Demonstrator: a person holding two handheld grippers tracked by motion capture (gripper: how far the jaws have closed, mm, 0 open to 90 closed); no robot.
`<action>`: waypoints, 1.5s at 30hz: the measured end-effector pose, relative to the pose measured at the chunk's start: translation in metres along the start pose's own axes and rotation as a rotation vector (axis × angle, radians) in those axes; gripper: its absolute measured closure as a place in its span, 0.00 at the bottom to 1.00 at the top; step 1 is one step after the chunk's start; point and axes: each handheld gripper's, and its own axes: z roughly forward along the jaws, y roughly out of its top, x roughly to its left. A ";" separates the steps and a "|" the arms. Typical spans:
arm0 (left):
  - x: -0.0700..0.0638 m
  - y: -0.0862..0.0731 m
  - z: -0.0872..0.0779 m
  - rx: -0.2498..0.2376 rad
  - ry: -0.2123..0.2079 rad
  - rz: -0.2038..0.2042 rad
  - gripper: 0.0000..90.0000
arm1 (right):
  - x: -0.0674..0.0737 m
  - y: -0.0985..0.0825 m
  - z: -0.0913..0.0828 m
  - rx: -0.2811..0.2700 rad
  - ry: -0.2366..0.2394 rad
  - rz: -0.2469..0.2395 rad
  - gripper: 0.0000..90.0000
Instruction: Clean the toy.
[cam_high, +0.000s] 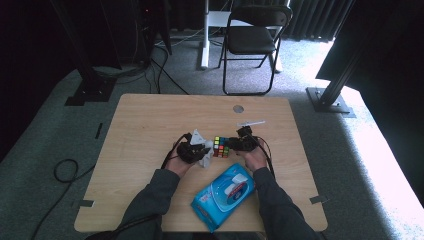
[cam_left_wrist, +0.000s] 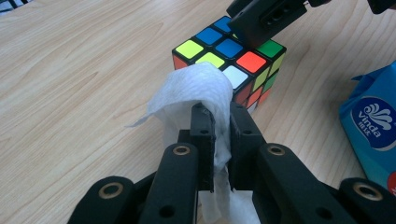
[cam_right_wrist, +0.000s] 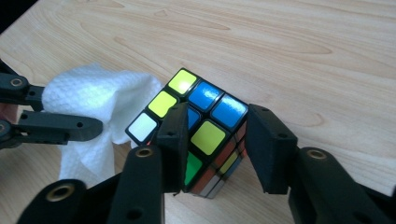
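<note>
Between the right gripper (cam_right_wrist: 215, 149) jaws sat a scrambled, tilted puzzle cube (cam_right_wrist: 205, 135), its black-edged stickers bright, gripped on two sides. Just beside it, the left gripper (cam_left_wrist: 222, 126) pinched a crumpled white wipe (cam_left_wrist: 196, 91).

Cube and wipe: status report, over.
Left gripper shut on white wipe, touching the cube. Right gripper straddling cube, grip unconfirmed. Wipes pack nearby, not in the way.

worktop: pale wooden worktop (cam_high: 145, 135), with a round grey grommet (cam_high: 238, 108) near its far edge
pack: blue plastic wet-wipe pack (cam_high: 223, 195) with a white lid, lying near the front edge
chair: black folding chair (cam_high: 252, 40) on grey carpet behind
cable: black cable (cam_high: 65, 172) looped on the floor at left
</note>
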 end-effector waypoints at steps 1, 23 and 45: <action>0.000 0.000 0.000 0.000 0.000 0.001 0.92 | -0.001 0.000 0.000 -0.001 0.009 0.006 0.70; 0.000 0.000 0.000 -0.001 0.000 -0.001 0.92 | -0.028 -0.010 -0.007 -0.064 0.087 0.202 0.79; 0.000 0.001 0.001 0.001 0.000 0.003 0.91 | -0.051 -0.015 -0.018 -0.106 0.025 0.255 0.85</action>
